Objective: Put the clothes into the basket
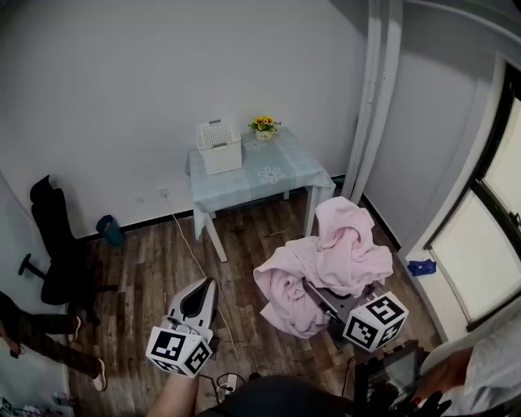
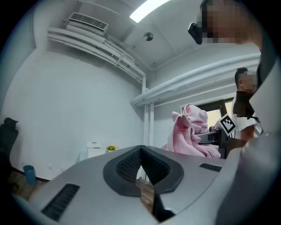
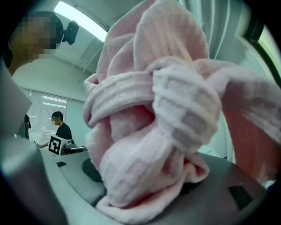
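The soft, light pink garment (image 1: 326, 261) sits bunched in the right gripper (image 1: 332, 303), whose jaws are clamped mid-bundle, so its trailing folds probably need watching; the left gripper (image 1: 202, 287) at 7 o'clock is closed and empty.

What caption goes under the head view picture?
Right gripper holds bunched pink clothes; white basket sits on the table; left gripper shut, empty.

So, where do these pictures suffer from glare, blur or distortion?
Head view: sharp, walls bowed, window washed out. Left gripper view: strong fisheye, dark corners, lamp glaring. Right gripper view: cloth so near that it looks soft and fills the frame.
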Motion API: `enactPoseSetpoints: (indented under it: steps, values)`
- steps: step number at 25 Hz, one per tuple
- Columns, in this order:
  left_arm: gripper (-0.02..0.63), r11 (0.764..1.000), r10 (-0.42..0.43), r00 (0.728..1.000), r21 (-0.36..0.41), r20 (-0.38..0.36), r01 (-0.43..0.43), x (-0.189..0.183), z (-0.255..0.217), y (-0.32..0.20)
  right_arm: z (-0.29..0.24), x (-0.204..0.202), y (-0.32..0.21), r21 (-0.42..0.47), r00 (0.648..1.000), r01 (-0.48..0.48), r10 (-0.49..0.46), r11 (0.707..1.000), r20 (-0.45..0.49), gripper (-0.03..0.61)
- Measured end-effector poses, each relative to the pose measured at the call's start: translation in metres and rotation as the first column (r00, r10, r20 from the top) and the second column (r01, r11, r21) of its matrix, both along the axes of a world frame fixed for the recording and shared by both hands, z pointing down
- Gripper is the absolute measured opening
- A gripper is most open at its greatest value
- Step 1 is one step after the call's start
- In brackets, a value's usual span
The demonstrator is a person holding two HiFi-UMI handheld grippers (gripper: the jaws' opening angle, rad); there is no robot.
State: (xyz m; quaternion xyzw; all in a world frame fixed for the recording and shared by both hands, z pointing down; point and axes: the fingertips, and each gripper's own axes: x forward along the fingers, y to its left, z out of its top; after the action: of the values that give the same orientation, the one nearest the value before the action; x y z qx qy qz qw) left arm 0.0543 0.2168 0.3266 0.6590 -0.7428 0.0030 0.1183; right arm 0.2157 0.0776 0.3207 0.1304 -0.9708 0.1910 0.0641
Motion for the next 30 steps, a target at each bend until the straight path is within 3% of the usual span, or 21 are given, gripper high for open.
enactPoseSetpoints:
  steps: [7, 24, 30]
  values:
    - [0.003, 1.0, 0.004, 1.0, -0.005, 0.008, -0.003, -0.004, -0.005, 0.002, -0.004, -0.008, 0.003, -0.001, 1.0, 0.004, -0.004, 1.0, 0.002, 0.33]
    - [0.003, 0.999, 0.035, 0.999, 0.041, -0.01, -0.035, -0.062, 0.006, 0.007, -0.003, -0.066, -0.002, 0.024, 0.999, -0.044, 0.044, 0.999, -0.015, 0.331]
    - [0.003, 0.999, 0.032, 0.999, 0.028, -0.02, -0.032, -0.088, 0.017, -0.018, 0.009, -0.095, -0.026, 0.002, 0.999, -0.035, 0.035, 0.999, -0.03, 0.331]
